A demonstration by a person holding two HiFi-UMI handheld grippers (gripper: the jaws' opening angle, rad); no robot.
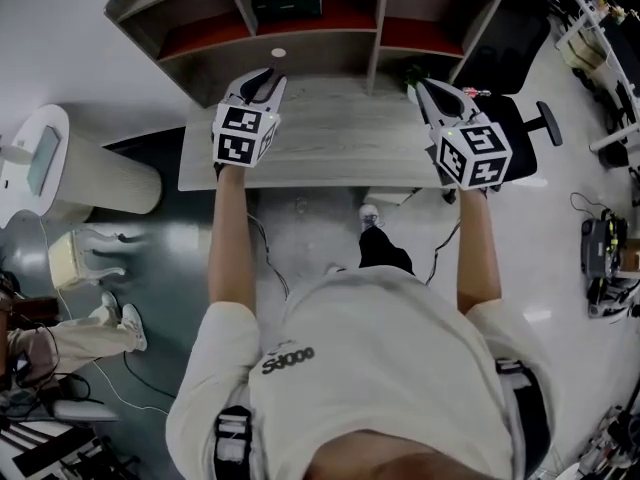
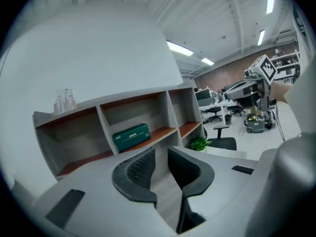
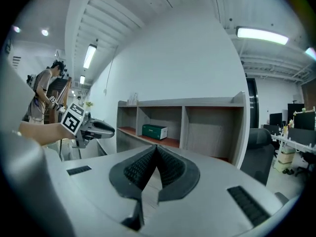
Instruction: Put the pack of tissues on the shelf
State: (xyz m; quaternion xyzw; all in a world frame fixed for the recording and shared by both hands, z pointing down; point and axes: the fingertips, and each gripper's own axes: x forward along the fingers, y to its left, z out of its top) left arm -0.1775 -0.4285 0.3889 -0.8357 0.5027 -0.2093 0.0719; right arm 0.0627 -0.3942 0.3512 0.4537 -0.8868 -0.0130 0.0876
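The pack of tissues [image 1: 286, 3], dark green with pale print too small to read, lies flat in the middle compartment of the shelf unit [image 1: 300, 38], on its reddish board. No gripper touches it.

The only other writing is a short dark print on the person's pale T-shirt [image 1: 380, 358], not clear enough to read. Each gripper's cube carries black-and-white square markers.

Both bare forearms reach straight forward toward the shelf unit, over the wooden desk [image 1: 330, 143] in front of it. The left gripper [image 1: 266, 76] points at the shelf unit's left half, its jaws a narrow gap apart with nothing between them. The right gripper [image 1: 425, 86] points at the right half, near a small green plant [image 1: 412, 73], its jaw tips pressed together and empty.
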